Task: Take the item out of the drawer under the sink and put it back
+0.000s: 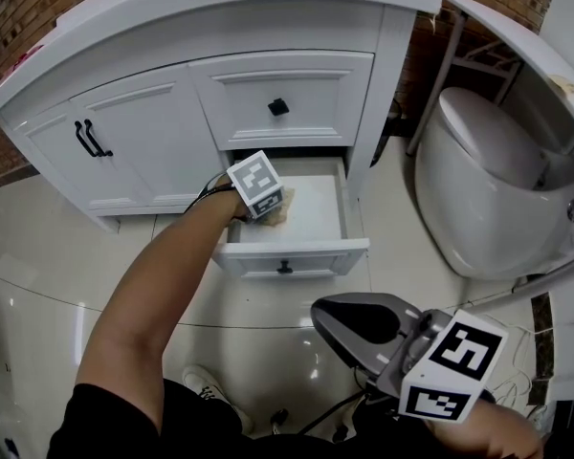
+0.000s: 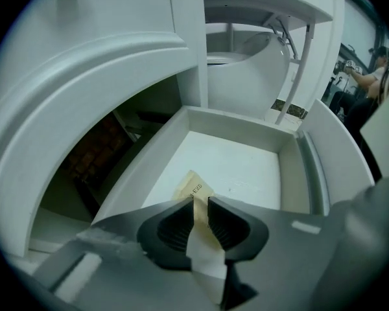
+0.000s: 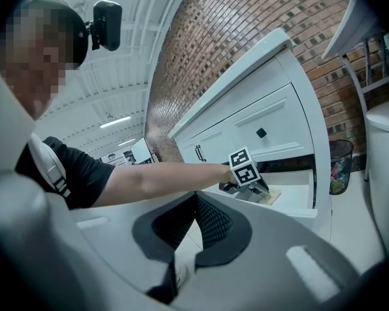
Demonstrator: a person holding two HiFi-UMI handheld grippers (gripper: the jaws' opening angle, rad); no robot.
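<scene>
The item is a small flat packet [image 2: 194, 186], pale tan with dark print along one edge. It lies on the floor of the open drawer [image 2: 236, 123], towards its left side. The left gripper [image 2: 200, 201] points steeply down into the drawer with its fingers parted and the packet in the gap between them. Bare white drawer floor stretches to the back and right walls. The right gripper [image 3: 194, 198] hangs over the tiled floor [image 1: 38, 256], well clear, fingers closed on nothing.
</scene>
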